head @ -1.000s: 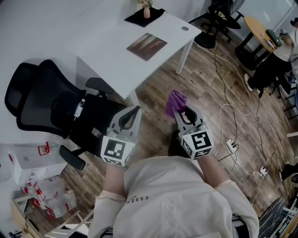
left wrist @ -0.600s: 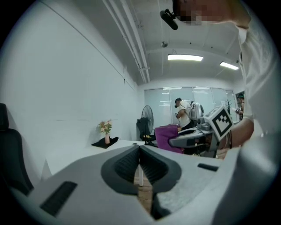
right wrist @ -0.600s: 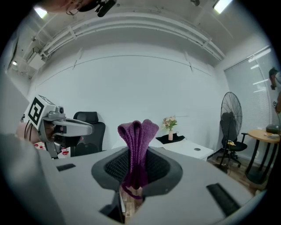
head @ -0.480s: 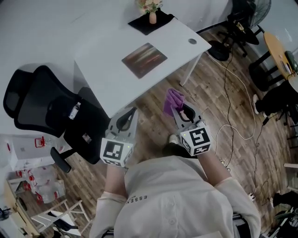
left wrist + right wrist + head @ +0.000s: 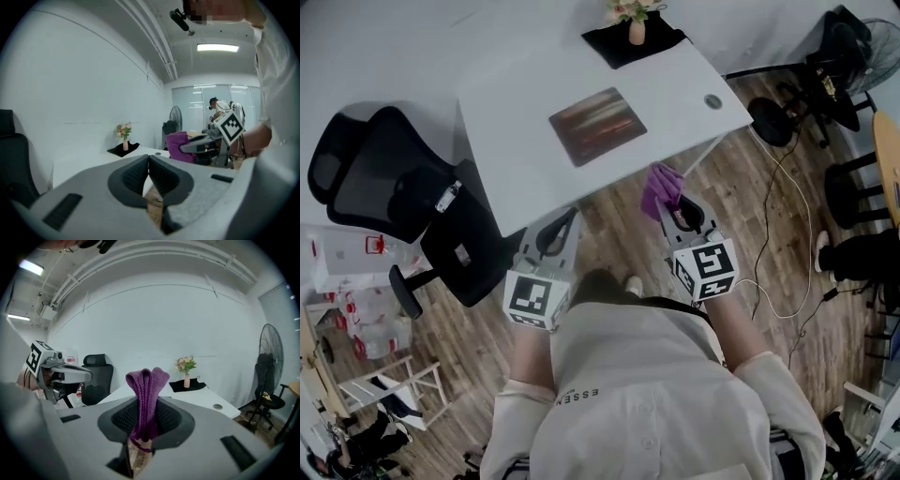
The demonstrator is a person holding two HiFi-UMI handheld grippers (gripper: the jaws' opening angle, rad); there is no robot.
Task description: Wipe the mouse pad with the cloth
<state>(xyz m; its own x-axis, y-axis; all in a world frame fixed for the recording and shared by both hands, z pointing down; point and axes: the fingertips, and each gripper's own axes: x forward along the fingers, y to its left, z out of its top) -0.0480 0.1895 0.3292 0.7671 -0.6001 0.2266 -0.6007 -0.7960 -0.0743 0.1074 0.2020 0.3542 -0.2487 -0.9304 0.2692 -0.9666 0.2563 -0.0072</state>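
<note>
well, the wooden floor [image 5: 787, 253] fills most of the head view, and a white worktop [image 5: 525, 103] stands on it ahead of the person, whose pale shirt [image 5: 647, 394] takes up the lower middle. a black office chair [image 5: 389, 183] sits just off the worktop's left corner, turned away from it. on the worktop the mouse pad [image 5: 597, 125] lies flat near the middle, dark with reddish streaks and bare on top; behind it, at the far edge, a black mat [image 5: 661, 42] carries a small vase of flowers [image 5: 637, 28], and a round cable hole [image 5: 712, 101] shows near the right edge. both tools are held over the floor, short of the worktop's near edge and well apart from the mouse pad. the left hand-held gripper [image 5: 566, 223] has its jaws pressed together with nothing between them. the right hand-held gripper [image 5: 675, 212] is clamped on the purple cloth [image 5: 661, 190], which is folded into a loop; the loop stands up past the jaw tips and a short end hangs below the pads. the cloth touches neither the worktop nor the mouse pad. cables [image 5: 773, 178] trail across the floor to the right.
</note>
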